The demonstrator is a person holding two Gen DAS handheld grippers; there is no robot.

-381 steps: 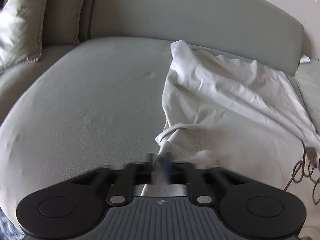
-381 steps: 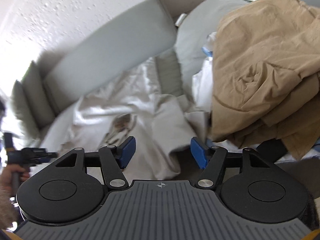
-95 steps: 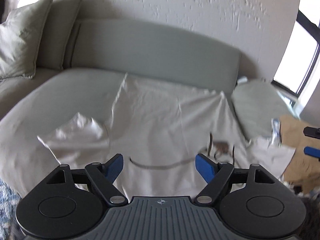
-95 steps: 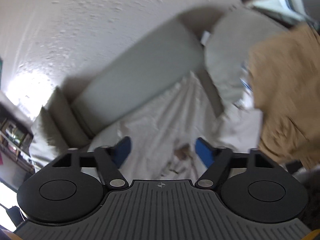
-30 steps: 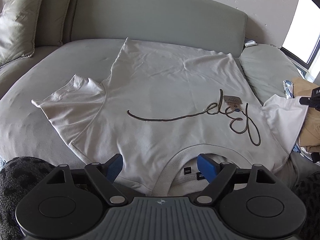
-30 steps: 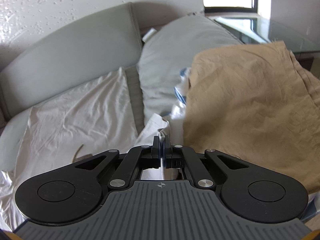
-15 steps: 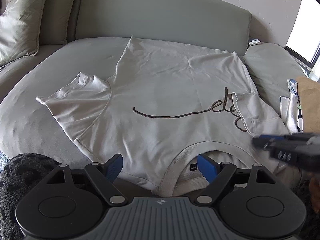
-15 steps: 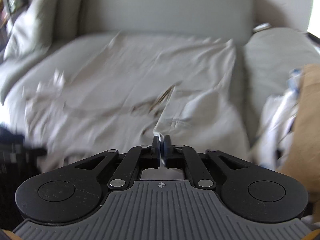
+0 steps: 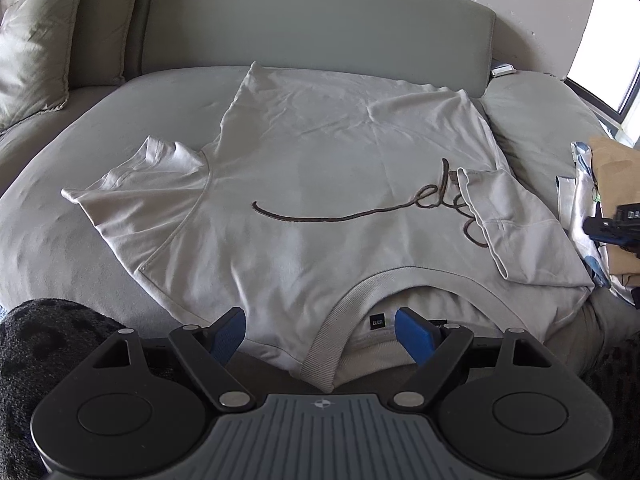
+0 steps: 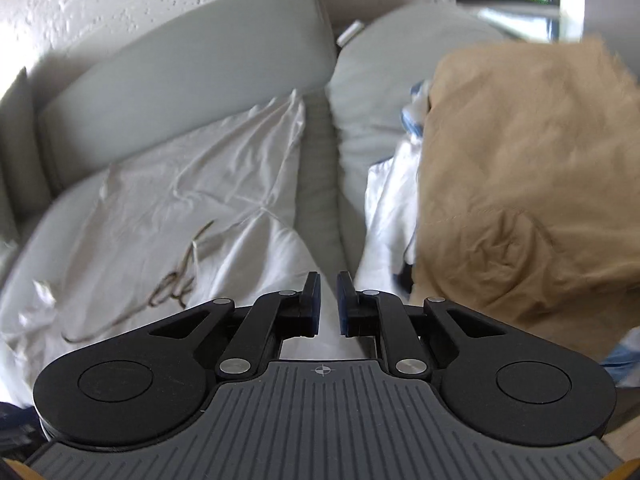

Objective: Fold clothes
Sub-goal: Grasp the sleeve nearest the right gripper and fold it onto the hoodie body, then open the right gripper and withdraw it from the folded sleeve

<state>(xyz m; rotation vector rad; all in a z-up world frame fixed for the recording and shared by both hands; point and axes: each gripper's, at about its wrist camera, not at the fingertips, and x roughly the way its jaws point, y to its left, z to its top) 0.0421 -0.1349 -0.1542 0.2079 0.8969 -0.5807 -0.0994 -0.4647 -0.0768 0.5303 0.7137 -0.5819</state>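
A white T-shirt (image 9: 320,168) with a dark script embroidery (image 9: 360,212) lies flat, front up, on the grey sofa seat (image 9: 80,140), collar nearest me. Its right sleeve (image 9: 516,224) is folded inward over the chest; the left sleeve (image 9: 136,184) lies spread out. My left gripper (image 9: 320,332) stands open just above the collar (image 9: 332,344), holding nothing. My right gripper (image 10: 328,304) hovers over the shirt's right edge (image 10: 240,216), its jaws slightly apart and empty. It also shows at the right edge of the left wrist view as the right gripper (image 9: 612,226).
A pile with a tan garment (image 10: 528,184) and white-blue clothes (image 10: 392,208) sits on the right. A grey cushion (image 10: 384,80) lies behind it, the sofa backrest (image 9: 312,20) runs along the rear, and a pillow (image 9: 32,52) rests at far left.
The right gripper has let go of the folded right sleeve, opened a little and drawn back to the right. The left gripper has stayed open over the collar.
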